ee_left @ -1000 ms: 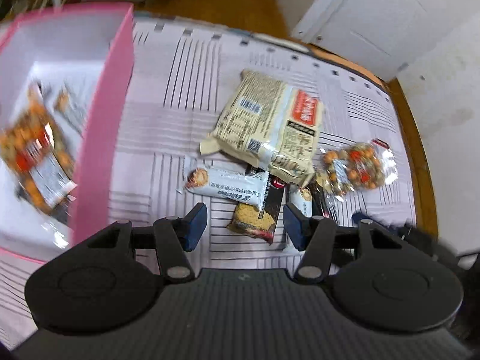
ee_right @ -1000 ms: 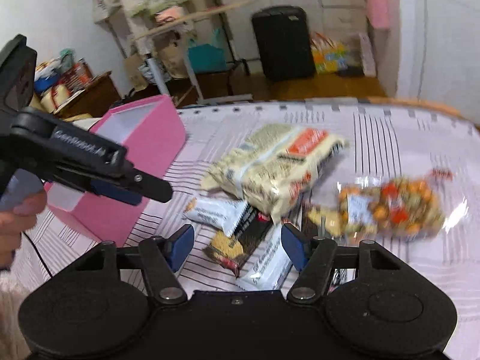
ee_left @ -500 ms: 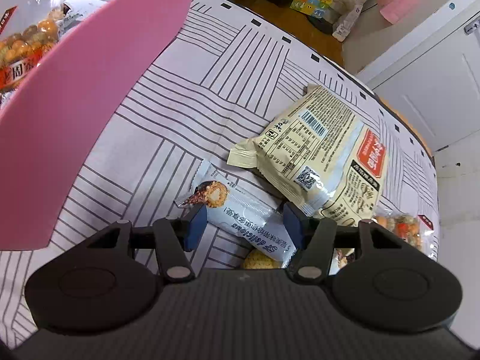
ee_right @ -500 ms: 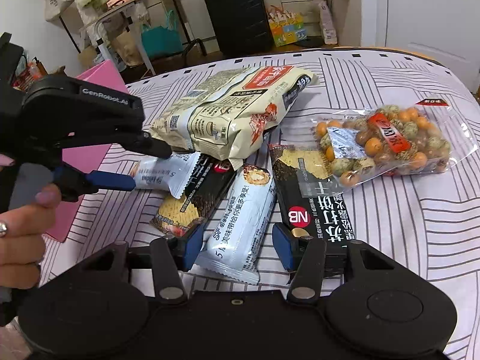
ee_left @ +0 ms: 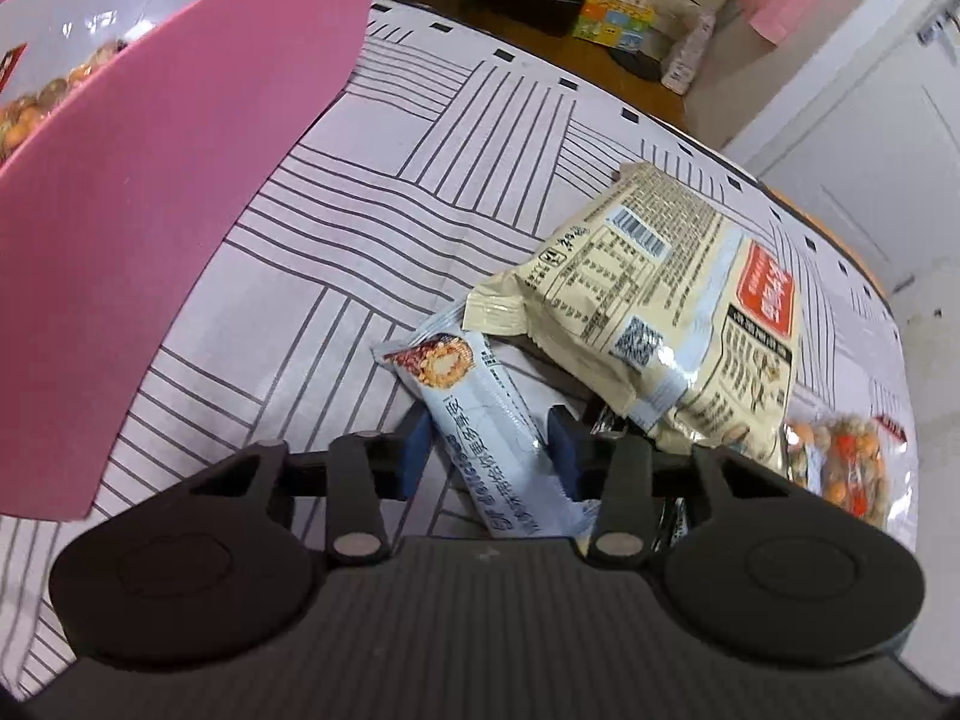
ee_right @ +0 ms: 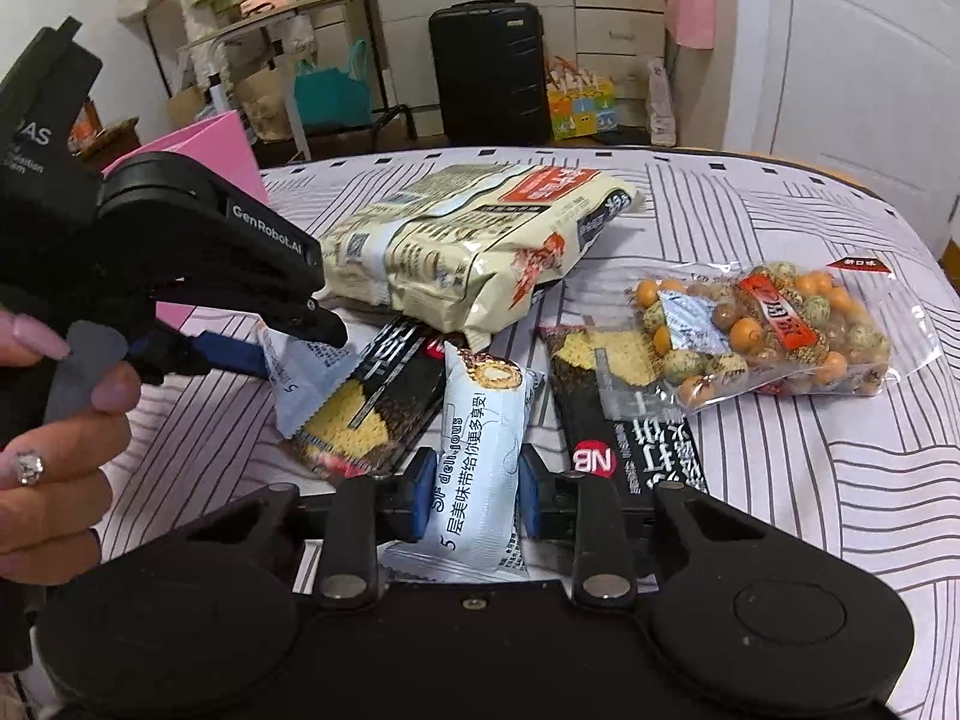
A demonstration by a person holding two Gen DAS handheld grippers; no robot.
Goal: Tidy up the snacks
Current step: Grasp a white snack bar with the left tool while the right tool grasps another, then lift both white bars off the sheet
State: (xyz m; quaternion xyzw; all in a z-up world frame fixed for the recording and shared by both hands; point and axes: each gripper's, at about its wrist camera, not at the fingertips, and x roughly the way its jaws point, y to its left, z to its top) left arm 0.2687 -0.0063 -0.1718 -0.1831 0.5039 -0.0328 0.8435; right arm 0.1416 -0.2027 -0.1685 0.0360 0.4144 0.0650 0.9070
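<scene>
Left gripper (ee_left: 489, 450) closing its blue pads on a pale blue wafer bar (ee_left: 480, 414), which lies on the striped tablecloth (ee_left: 372, 228) just beside the pink box (ee_left: 150, 228) and partly under the big beige snack bag (ee_left: 660, 312). Right gripper (ee_right: 474, 501) clamped tight on a second pale blue wafer bar (ee_right: 480, 468), pads (ee_right: 423, 498) pressing both its sides, between two black cracker packs (ee_right: 630, 450). Nearby on the cloth, a clear bag of coated nuts (ee_right: 762, 330), touched by neither gripper.
</scene>
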